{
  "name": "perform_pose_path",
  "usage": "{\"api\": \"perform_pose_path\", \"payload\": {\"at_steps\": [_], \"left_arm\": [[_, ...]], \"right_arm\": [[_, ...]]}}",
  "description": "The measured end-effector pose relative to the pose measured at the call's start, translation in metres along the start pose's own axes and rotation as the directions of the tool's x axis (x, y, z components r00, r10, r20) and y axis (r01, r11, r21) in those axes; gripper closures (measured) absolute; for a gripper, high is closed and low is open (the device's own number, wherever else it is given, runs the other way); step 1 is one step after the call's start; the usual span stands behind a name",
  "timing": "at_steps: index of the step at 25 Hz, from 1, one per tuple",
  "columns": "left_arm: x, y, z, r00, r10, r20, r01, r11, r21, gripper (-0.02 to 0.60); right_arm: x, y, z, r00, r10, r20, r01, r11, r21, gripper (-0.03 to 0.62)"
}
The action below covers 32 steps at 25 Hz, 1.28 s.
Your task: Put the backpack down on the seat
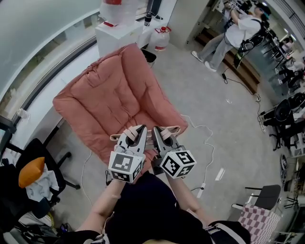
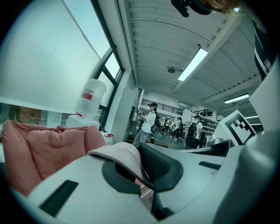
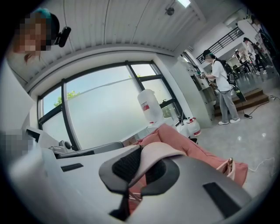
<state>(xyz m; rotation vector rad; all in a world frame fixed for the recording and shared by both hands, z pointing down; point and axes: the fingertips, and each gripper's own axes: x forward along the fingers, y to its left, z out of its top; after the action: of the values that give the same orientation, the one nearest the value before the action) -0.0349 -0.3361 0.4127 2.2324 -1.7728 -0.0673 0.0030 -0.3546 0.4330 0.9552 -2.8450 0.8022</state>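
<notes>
- The left tongs (image 1: 136, 133) (image 2: 141, 164) are clamped tight on the left strap (image 1: 120, 136) (image 2: 117, 152), a pale beige band looping up over the dark pads; the right tongs (image 1: 164, 133) (image 3: 139, 165) are closed just as hard on the right strap (image 1: 173, 129) (image 3: 161, 151); the two tongs sit side by side, nearly touching.
- The backpack (image 3: 133, 190) hangs from those straps, mostly hidden under the tongs in the head view; only a pink scrap of it shows below the right tongs; it is held over the front edge of the seat (image 1: 116, 95) (image 2: 41, 151) (image 3: 197, 148), and whether it touches the cushion I cannot tell.
- The seat is a broad, quilted pink cushion chair, its padded surface bare; its back leans toward the window wall (image 1: 38, 47).
- Containers: a big water bottle (image 1: 113, 7) (image 2: 89, 98) (image 3: 148, 107) stands on a white cabinet (image 1: 119, 34) behind the seat; a smaller jug (image 1: 162, 38) (image 3: 192, 127) stands on the floor beside it; a dark bin (image 1: 149, 56) sits just by the seat's top corner; what any of them holds I cannot tell.
- Edges and room: the seat's left side runs close along the window wall; a black office chair (image 1: 35, 178) carrying an orange item crowds the near left corner; to the right the grey floor (image 1: 224, 119) lies open, crossed by a white cable (image 1: 208, 143); a person (image 1: 236, 33) stands well apart at the far right.
</notes>
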Motion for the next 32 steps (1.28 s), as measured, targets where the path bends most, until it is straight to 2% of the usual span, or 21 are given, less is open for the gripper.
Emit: {"api": "perform_pose_path", "payload": {"at_steps": [6, 14, 21, 32], "left_arm": [[0.010, 0.008, -0.005, 0.997, 0.076, 0.015, -0.076, 0.997, 0.006, 0.566], [0.021, 0.018, -0.015, 0.984, 0.177, 0.006, -0.177, 0.984, -0.035, 0.565], [0.028, 0.018, -0.036, 0.978, 0.208, -0.019, -0.209, 0.975, -0.073, 0.565], [0.043, 0.035, -0.081, 0.969, 0.232, -0.086, -0.244, 0.956, -0.163, 0.565]], "right_arm": [[0.016, -0.010, -0.001, 0.997, 0.063, -0.043, -0.063, 0.998, 0.000, 0.562], [0.030, -0.026, -0.012, 0.986, 0.124, -0.107, -0.121, 0.992, 0.035, 0.562], [0.035, -0.039, -0.025, 0.975, 0.150, -0.162, -0.144, 0.989, 0.045, 0.562], [0.051, -0.069, -0.063, 0.958, 0.133, -0.253, -0.110, 0.989, 0.100, 0.560]]}}
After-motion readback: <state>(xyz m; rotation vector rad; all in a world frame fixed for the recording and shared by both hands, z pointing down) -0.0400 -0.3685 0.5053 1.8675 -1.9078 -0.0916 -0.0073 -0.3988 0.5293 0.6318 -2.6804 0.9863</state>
